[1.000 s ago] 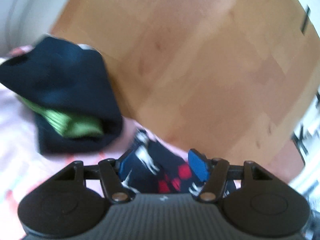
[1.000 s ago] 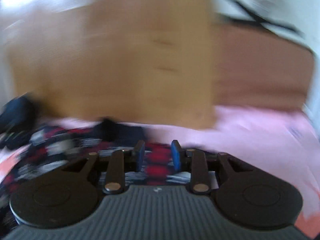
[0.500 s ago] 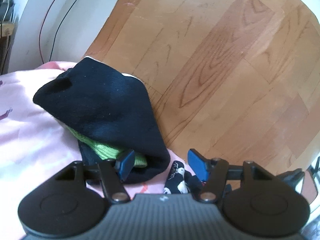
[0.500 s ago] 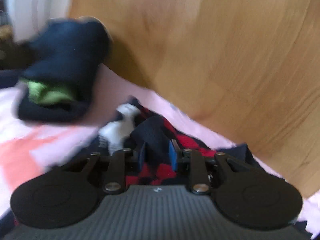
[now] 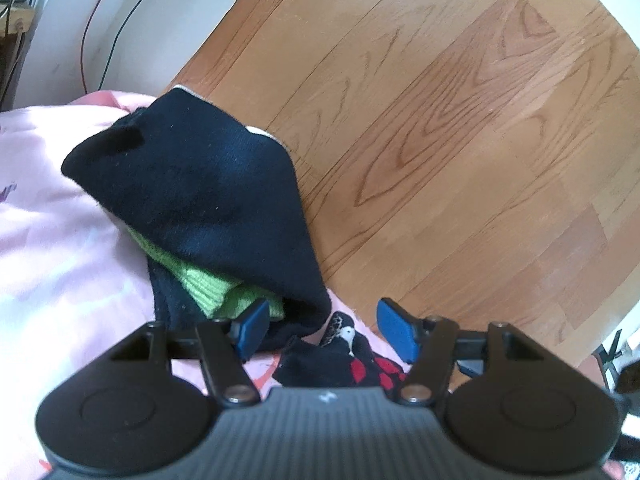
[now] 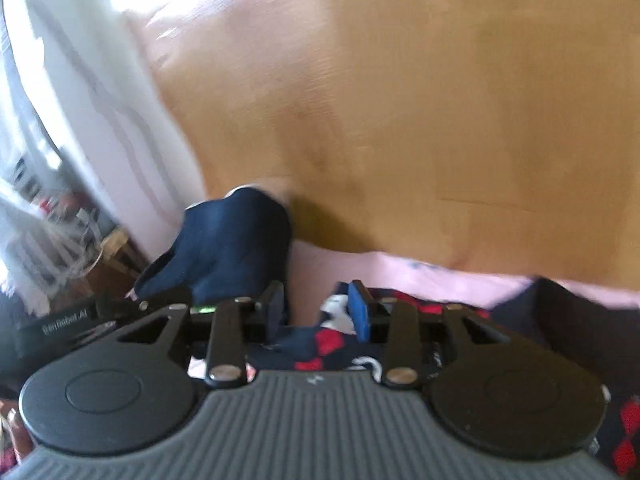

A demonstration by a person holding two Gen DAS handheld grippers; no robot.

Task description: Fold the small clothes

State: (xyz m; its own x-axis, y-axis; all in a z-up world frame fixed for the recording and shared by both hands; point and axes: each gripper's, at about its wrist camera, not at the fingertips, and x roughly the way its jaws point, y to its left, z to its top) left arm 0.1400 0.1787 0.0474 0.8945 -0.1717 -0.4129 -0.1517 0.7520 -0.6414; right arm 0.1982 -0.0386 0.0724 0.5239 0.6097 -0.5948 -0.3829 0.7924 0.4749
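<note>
Left claw (image 5: 322, 326) gapes, gripping nothing, just beside the folded navy sock bundle (image 5: 200, 184) with its green cuff, on the pink bedsheet (image 5: 60, 240). Right claw (image 6: 318, 306) is opening over the red-and-navy patterned sock (image 6: 328, 340), seemingly unfolded: one done, one left. Only the left view is sharp; the right view alone shows the patterned sock's spread.

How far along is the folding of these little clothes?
One piece looks done: the dark sock with green cuff lies doubled over on the pink sheet. The red patterned garment is in hand: the right gripper, jaws opening, sits over it. It looks rumpled and unfolded. The left gripper is empty.
</note>
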